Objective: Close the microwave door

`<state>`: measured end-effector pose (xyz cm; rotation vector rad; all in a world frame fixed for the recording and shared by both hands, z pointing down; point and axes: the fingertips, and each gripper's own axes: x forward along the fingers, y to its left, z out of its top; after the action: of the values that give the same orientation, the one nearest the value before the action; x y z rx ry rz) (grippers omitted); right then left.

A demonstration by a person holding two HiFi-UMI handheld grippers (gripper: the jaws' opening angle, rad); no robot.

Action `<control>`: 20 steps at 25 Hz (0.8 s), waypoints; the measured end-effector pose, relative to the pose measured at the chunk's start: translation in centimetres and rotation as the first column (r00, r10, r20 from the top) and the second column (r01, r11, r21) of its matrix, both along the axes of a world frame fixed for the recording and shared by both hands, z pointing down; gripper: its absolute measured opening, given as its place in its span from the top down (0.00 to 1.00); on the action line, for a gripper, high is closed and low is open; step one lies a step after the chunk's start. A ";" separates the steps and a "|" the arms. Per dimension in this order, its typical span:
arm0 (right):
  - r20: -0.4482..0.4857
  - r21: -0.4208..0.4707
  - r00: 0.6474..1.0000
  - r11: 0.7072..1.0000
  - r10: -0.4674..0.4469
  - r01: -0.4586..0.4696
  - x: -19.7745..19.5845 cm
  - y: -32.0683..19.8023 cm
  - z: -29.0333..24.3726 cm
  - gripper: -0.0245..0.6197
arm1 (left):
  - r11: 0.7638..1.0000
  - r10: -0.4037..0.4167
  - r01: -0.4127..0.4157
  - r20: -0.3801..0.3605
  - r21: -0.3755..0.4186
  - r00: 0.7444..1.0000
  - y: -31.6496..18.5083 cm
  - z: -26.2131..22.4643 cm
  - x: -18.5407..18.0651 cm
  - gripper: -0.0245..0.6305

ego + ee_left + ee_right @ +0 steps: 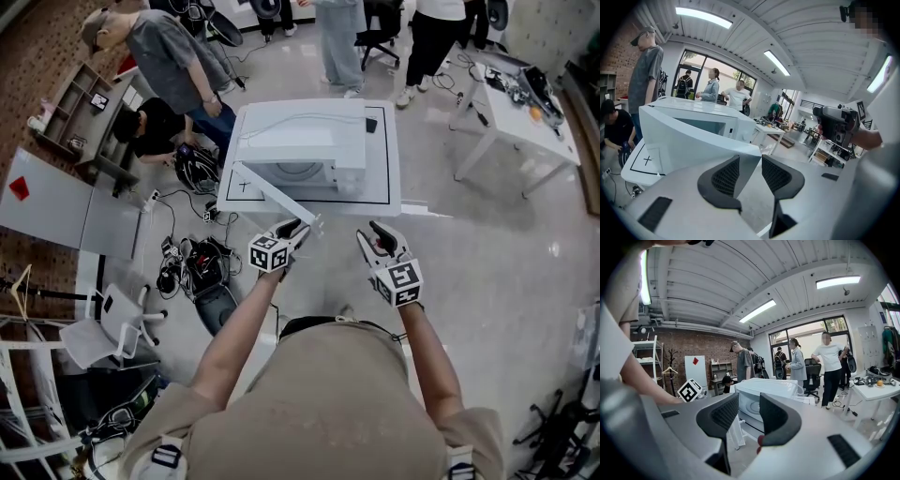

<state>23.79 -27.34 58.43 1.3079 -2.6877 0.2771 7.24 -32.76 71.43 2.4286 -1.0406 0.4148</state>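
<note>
The white microwave [300, 150] stands on a white table [392, 159] in front of me. Its door [277, 192] hangs open, swung out toward me from the hinge at the left. My left gripper [292, 229] is at the door's free end. In the left gripper view the jaws [750, 176] are apart and the door's [693, 140] end edge shows in the gap; I cannot tell if the pads touch it. My right gripper [375, 239] hovers open to the right of the door, with nothing between its fingers [749, 416] and the microwave [764, 394] beyond them.
Several people stand behind the table and one crouches at its left [155, 127]. Bags and cables [197, 272] lie on the floor at my left, near a chair [112, 323]. A second white table [525, 122] stands at the right.
</note>
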 end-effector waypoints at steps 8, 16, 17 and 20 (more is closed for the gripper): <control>-0.004 0.010 1.000 1.000 0.004 -0.004 1.7 -1.0 0.0 0.75 | 1.000 0.005 -0.005 0.015 0.013 1.000 -2.5 -0.1 1.9 0.72; 0.005 0.015 1.000 1.000 0.010 -0.010 2.1 -1.9 -0.4 0.75 | 1.000 -0.009 0.009 -0.008 -0.003 1.000 -4.7 -0.5 2.8 0.72; 0.006 0.014 1.000 1.000 0.012 -0.012 2.3 -2.0 -0.3 0.75 | 1.000 -0.010 0.010 -0.008 -0.004 1.000 -5.0 -0.5 3.0 0.72; 0.016 0.011 1.000 1.000 0.016 -0.017 2.5 -2.3 -0.2 0.75 | 1.000 -0.005 0.005 -0.005 -0.006 1.000 -5.8 -0.3 3.4 0.72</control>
<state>26.27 -29.61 58.21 1.3369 -2.6962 0.2759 10.67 -38.59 71.12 2.4201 -1.0416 0.4098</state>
